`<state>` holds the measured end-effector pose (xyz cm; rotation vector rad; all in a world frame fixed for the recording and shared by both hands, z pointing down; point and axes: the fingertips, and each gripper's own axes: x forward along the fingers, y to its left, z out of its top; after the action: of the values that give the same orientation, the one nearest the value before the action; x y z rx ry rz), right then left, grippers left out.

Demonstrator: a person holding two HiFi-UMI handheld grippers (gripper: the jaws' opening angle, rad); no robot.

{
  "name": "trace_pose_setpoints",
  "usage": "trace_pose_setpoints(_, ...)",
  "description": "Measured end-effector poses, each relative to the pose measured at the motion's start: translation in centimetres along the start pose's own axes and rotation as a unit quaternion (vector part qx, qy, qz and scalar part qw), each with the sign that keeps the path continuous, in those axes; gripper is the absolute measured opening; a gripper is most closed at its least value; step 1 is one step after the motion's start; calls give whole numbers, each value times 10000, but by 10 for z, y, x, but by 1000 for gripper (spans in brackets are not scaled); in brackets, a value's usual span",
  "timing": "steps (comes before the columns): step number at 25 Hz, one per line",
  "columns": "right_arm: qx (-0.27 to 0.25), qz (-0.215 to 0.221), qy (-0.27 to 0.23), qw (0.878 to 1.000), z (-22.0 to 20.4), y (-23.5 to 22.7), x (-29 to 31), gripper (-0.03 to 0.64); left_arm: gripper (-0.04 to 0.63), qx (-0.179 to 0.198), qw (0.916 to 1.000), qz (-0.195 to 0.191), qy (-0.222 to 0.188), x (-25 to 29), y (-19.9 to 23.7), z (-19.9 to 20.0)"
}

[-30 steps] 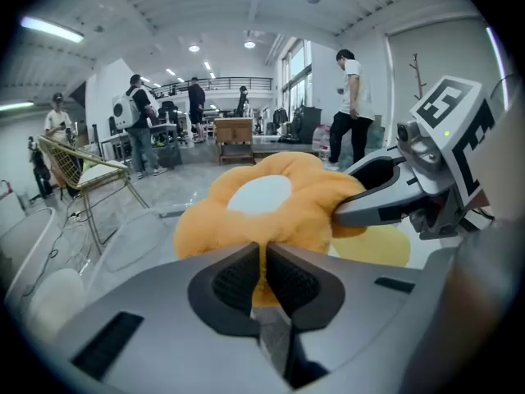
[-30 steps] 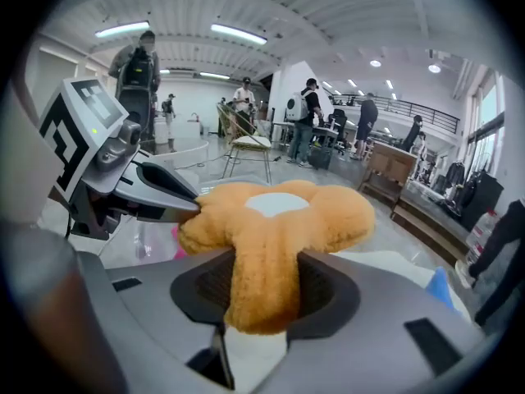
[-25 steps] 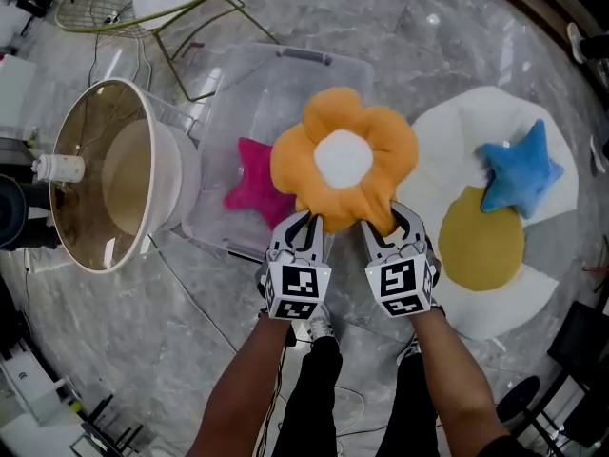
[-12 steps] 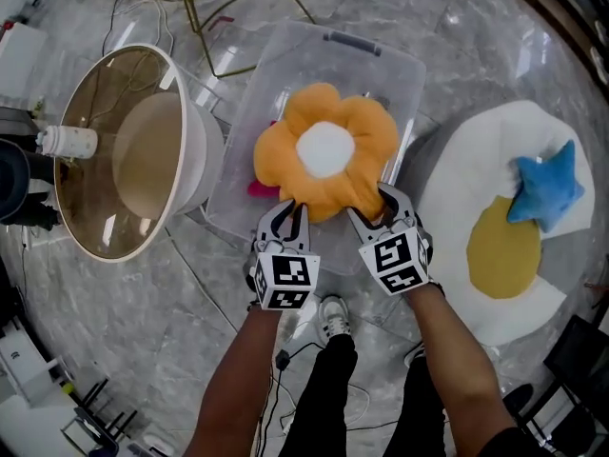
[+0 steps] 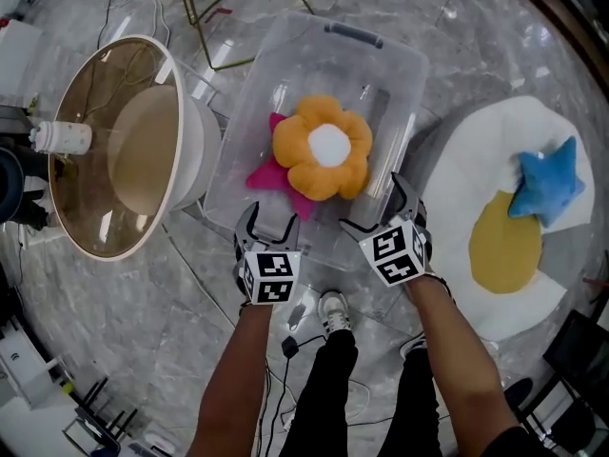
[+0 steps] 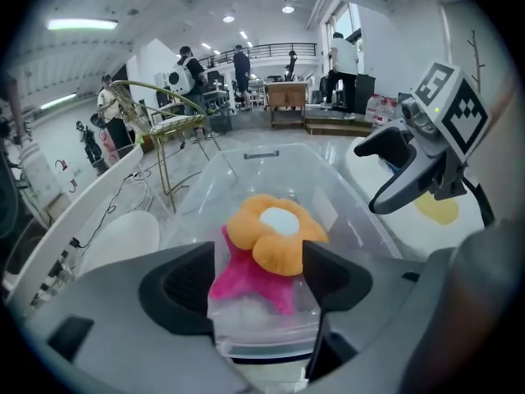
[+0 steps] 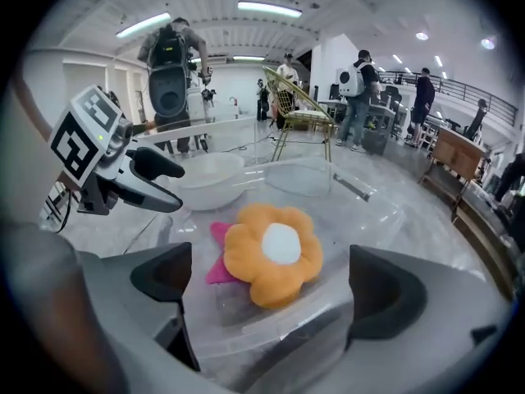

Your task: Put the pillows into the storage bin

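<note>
Flower pillow [image 5: 324, 160] released into the storage bin [image 5: 404, 79].
At the bin's near edge the left gripper [image 5: 269, 219] and right gripper [image 5: 376, 206] have just sprung wide, both now empty. The pillow they carried a second ago lies mid-bin on the pink star pillow [image 5: 265, 175]. Farther right, the blue star pillow [image 5: 547, 181] remains outside.
</note>
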<state>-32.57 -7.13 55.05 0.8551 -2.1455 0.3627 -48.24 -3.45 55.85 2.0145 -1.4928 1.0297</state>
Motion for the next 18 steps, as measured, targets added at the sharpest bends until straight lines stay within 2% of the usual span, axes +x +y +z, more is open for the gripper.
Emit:
trace_pose_setpoints(5, 186, -145, -124, 9996, -10, -11, -21, 598, 322, 239, 9995, -126, -181, 2, -35, 28)
trace_pose_setpoints(10, 414, -364, -228, 9982, -32, -41, -56, 598, 324, 494, 9976, -316, -356, 5, -83, 60)
trace_pose_setpoints(14, 698, -678, -285, 9948, -65, -82, -99, 598, 324, 796, 9943, -537, -467, 9, -144, 86)
trace_pose_setpoints(18, 926, -958, -255, 9908, -116, -131, -144, 598, 324, 1051, 9894, -838, -550, 15, -225, 112)
